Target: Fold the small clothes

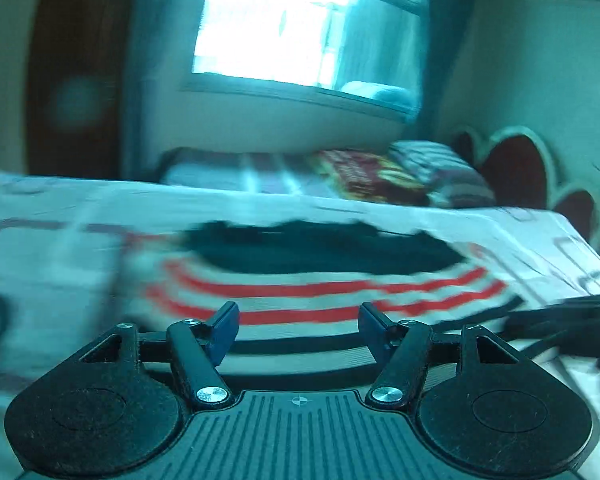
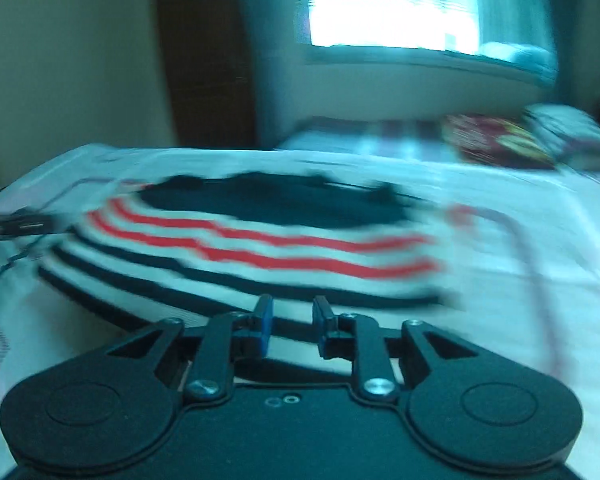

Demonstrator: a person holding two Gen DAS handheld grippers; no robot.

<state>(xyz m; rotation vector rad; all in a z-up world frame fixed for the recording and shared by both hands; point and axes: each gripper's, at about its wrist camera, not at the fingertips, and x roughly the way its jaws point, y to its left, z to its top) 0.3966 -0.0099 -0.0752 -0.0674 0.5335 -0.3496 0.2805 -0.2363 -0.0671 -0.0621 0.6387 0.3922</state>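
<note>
Striped garment (image 1: 312,280) lies flat mid-bed (image 1: 60,216), w/ near hem toward both tongs. Left tongs (image 1: 298,312) wide apart, empty. Right tongs (image 2: 292,312) narrowly apart, empty. Judgement: pinch both hem corners evenly, lift together, fold toward far edge, keep stripes aligned.

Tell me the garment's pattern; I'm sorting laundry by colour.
The garment is white with red and dark stripes plus a solid dark section at its far end, clearest in the right wrist view.

A bright window (image 1: 300,28) lights pale walls above a patterned bed (image 1: 500,224).
</note>
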